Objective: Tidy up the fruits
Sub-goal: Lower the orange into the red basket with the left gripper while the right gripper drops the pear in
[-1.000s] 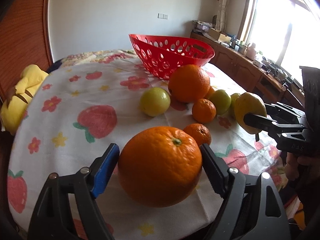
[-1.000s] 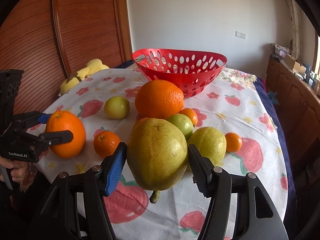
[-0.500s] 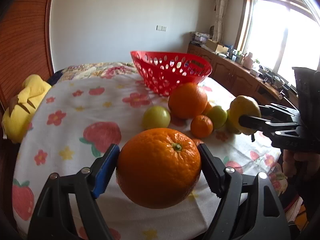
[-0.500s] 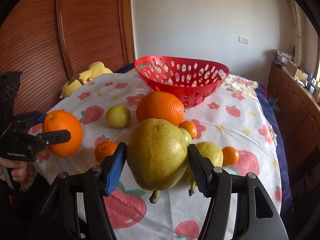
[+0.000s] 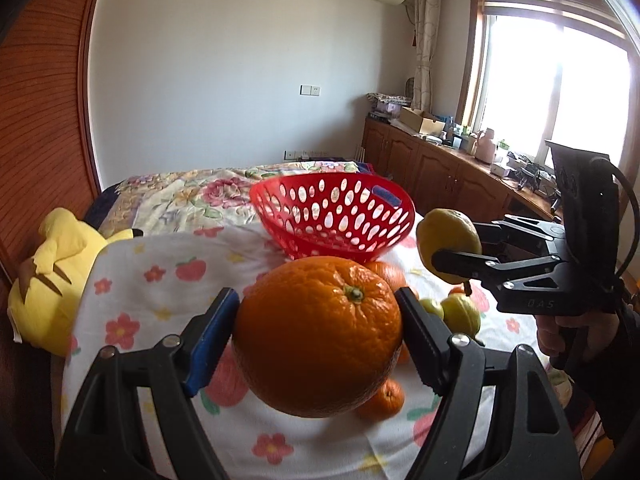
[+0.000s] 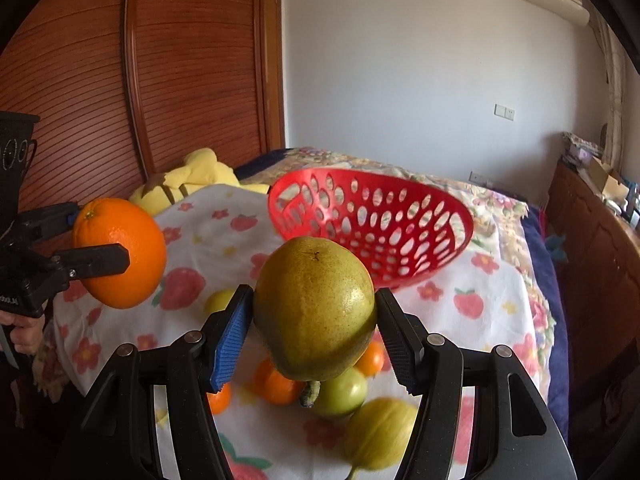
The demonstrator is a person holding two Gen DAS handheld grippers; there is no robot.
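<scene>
my left gripper (image 5: pixel 318 334) is clamped on a big orange (image 5: pixel 317 348), one pad pressing each side, its stem end facing up and toward me, and the fruit hangs clear above the flowered cloth (image 5: pixel 168 280) that covers the worktop. my right gripper (image 6: pixel 314 334) holds a green-yellow pear (image 6: pixel 314 312) the same way, squeezed between the blue-faced pad and the black one, its stem pointing down below the fingers. in the left wrist view the right gripper shows at the right edge with the pear in its grip and a hand (image 5: pixel 568 330) around its handle; in the right wrist view the left gripper sits at the left edge with the orange. the red basket (image 5: pixel 332 216) with oval holes stands on the cloth beyond both fruits, tilted, and i see nothing in it. under the pear lie the loose fruits on the cloth: small oranges (image 6: pixel 280 384), a green round fruit (image 6: pixel 344 390) and a second yellowish pear (image 6: pixel 380 434), bunched close together. a yellow plush toy (image 5: pixel 52 276) lies at the far left edge of the cloth, next to the wooden slatted wall (image 6: pixel 80 92).
</scene>
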